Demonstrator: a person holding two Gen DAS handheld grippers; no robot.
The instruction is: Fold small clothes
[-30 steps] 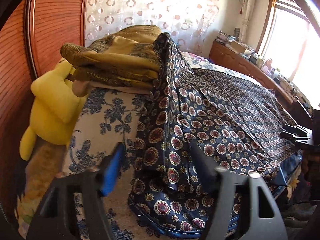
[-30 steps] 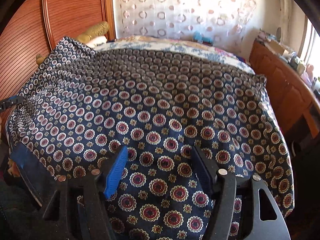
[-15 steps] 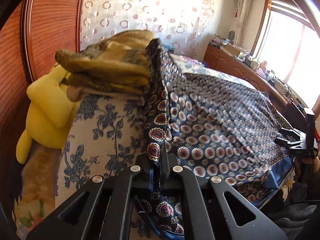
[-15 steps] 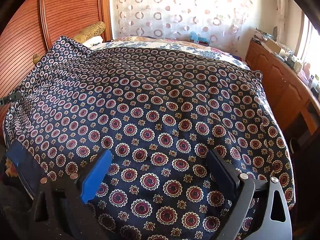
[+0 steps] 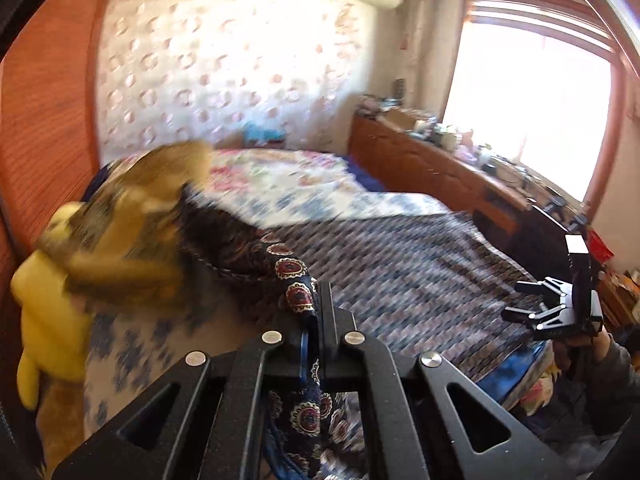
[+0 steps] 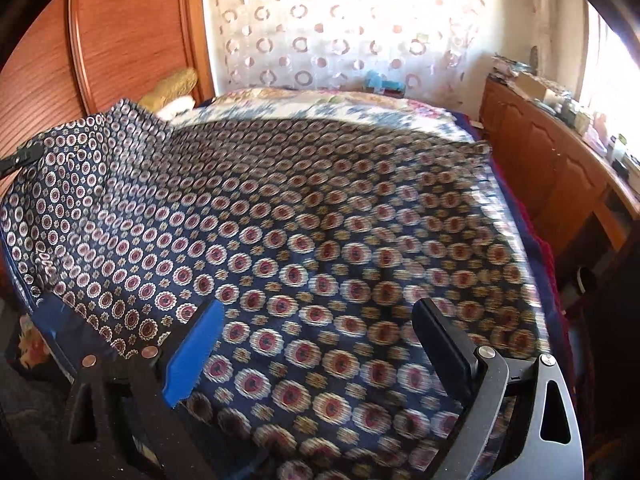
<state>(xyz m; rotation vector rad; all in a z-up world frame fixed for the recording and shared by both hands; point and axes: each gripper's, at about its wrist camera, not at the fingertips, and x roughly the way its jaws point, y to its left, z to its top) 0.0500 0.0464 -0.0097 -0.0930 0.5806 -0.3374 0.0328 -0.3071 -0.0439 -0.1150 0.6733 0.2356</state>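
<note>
A navy cloth (image 6: 320, 200) printed with red and white medallions lies spread over the bed. My left gripper (image 5: 316, 300) is shut on the cloth's left edge, and a pinched fold (image 5: 298, 296) sticks up between its fingers, lifted off the bed. The cloth (image 5: 400, 264) stretches from there to the right. My right gripper (image 6: 320, 308) hovers open over the cloth's near edge with nothing between its blue pad (image 6: 192, 352) and black finger (image 6: 444, 340). In the left wrist view this right gripper (image 5: 536, 300) sits at the far right, held by a hand.
A yellow plush toy (image 5: 44, 320) and a folded gold cloth pile (image 5: 132, 216) sit at the bed's left end. A floral bedspread (image 5: 288, 184) lies beneath. A wooden panel (image 6: 132, 32) stands on the left, and a cluttered wooden cabinet (image 6: 552, 160) runs along the right under the window.
The left gripper closed on the cloth's edge, then rose and swung away, pulling the edge up. The right gripper opened wider and slid slightly across the cloth.
</note>
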